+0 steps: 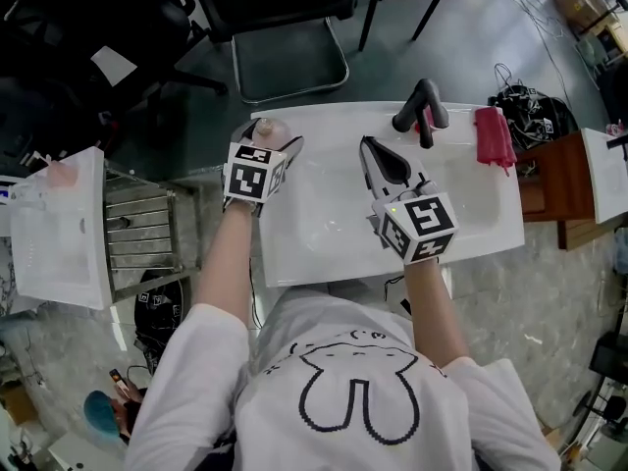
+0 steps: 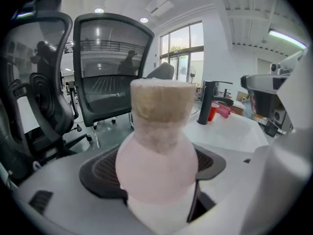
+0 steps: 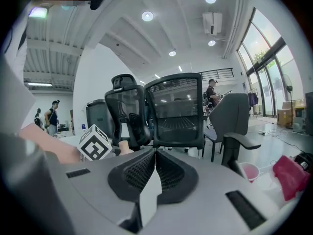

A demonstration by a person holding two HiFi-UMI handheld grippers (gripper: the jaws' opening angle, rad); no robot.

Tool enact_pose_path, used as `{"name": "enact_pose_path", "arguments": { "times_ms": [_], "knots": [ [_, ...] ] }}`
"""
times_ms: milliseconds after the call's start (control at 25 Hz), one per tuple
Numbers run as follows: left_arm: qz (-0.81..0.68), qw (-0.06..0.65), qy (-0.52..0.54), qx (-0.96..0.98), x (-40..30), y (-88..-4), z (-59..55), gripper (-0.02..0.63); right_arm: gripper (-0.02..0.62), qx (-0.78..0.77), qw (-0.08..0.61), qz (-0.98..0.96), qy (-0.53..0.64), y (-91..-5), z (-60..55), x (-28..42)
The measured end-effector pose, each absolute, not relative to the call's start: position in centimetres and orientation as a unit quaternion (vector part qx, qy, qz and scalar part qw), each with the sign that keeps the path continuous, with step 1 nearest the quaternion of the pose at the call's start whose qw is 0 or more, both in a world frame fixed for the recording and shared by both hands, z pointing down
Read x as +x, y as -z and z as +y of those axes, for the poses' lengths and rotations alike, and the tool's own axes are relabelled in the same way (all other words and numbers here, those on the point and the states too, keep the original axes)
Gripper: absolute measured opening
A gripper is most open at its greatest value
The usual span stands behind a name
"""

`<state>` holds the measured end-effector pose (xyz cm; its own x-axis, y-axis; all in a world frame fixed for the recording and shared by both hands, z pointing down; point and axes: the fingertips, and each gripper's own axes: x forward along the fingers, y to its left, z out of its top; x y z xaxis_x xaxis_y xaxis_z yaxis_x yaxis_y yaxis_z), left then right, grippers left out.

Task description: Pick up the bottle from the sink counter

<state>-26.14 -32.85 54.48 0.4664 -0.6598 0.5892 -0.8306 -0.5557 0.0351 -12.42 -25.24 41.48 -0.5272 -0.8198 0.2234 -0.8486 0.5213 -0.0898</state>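
The bottle (image 1: 269,128) is pale pink with a fuzzy tan cap (image 2: 162,102). It stands upright at the back left corner of the white sink counter (image 1: 491,234). My left gripper (image 1: 276,136) is shut on the bottle's round body (image 2: 157,153), one dark pad (image 2: 100,173) on each side. The bottle's base is hidden, so I cannot tell whether it rests on the counter. My right gripper (image 1: 367,144) hovers over the basin (image 1: 314,214), its black jaws pressed together with nothing between them (image 3: 155,155).
A black faucet (image 1: 422,111) stands at the counter's back edge with a pink cup (image 3: 249,171) and a red cloth (image 1: 494,135) beside it. Office chairs (image 1: 285,27) stand behind the counter. A wire rack (image 1: 142,229) and a white table (image 1: 54,234) are to the left.
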Motion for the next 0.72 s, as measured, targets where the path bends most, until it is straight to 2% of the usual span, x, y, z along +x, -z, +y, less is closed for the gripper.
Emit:
{"name": "enact_pose_path", "arguments": {
  "times_ms": [720],
  "knots": [
    [-0.471,0.131,-0.249,0.836,-25.8,-47.2,-29.7,0.402,0.031,0.46,0.051,-0.884,-0.071,-37.2,-24.0,-11.5]
  ]
}}
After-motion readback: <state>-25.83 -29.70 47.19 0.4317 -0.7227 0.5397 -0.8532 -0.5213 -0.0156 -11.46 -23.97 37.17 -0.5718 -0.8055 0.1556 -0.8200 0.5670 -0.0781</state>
